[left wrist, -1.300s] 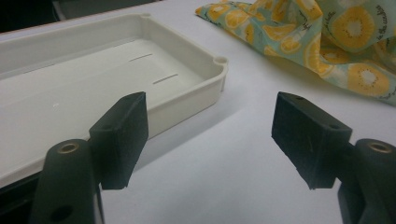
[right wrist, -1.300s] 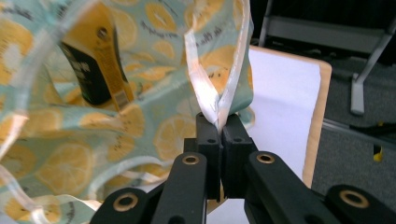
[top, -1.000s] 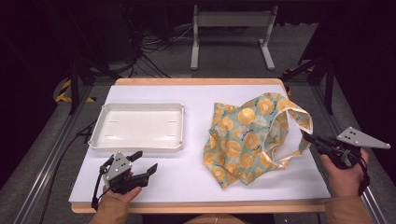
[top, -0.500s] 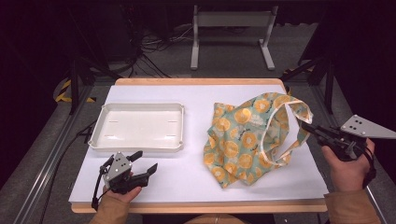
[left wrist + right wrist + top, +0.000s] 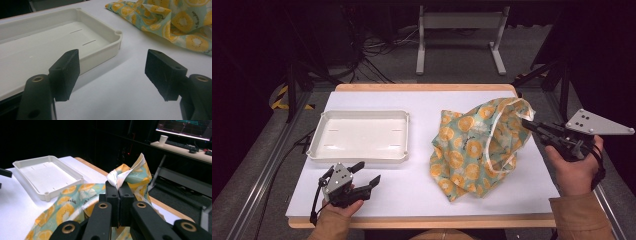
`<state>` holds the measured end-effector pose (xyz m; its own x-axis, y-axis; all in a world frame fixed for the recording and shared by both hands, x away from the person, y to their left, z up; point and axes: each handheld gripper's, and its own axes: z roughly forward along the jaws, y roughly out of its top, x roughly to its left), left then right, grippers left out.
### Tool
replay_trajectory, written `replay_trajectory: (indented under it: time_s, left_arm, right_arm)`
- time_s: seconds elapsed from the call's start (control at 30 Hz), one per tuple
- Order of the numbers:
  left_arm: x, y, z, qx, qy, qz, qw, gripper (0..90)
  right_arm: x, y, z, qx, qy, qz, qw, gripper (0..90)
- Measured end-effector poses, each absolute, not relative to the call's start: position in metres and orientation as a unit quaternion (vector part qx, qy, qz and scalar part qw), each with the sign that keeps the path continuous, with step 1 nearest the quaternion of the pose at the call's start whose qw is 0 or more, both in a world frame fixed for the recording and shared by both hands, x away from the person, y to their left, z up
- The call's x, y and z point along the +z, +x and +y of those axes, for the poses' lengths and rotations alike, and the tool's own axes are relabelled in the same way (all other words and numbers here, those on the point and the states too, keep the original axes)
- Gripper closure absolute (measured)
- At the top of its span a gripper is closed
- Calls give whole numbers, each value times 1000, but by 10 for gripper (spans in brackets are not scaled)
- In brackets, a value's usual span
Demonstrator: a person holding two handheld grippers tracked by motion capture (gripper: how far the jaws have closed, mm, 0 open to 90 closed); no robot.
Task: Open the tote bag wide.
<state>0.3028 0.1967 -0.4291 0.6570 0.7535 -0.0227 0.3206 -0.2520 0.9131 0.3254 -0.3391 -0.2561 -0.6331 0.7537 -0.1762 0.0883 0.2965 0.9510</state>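
**Right gripper pinches the fruit-print cloth while the left waits open**

Where the high view looks down on the white table (image 5: pixel 422 105), we see the fruit-print cloth (image 5: pixel 472 150) bunched on its right half, one edge lifted toward our right gripper (image 5: pixel 528 125), whose jaws meet on the hem. A white tray (image 5: pixel 359 157) sits on the left half, well apart from the cloth. Our left gripper (image 5: pixel 364 174) rests near the front edge, just in front of the tray.

From the left gripper view, our jaws stand wide apart with nothing between them; the tray's corner (image 5: pixel 117 37) lies ahead, the cloth (image 5: pixel 175 22) beyond.

From the right gripper view, our jaws are pressed together on the cloth's pale hem (image 5: pixel 120 176), which rises above them.
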Motion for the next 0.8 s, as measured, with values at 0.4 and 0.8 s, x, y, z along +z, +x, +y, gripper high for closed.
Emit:
replay_trajectory:
  time_s: [0.4, 0.8]
  left_arm:
    - [-429, 303, 196, 217, 763, 349, 500, 289]
    - [-429, 304, 197, 217, 762, 349, 500, 289]
  right_arm:
    - [-241, 339, -301, 541, 253, 743, 302, 895]
    - [-240, 356, -259, 536, 223, 764, 281, 895]
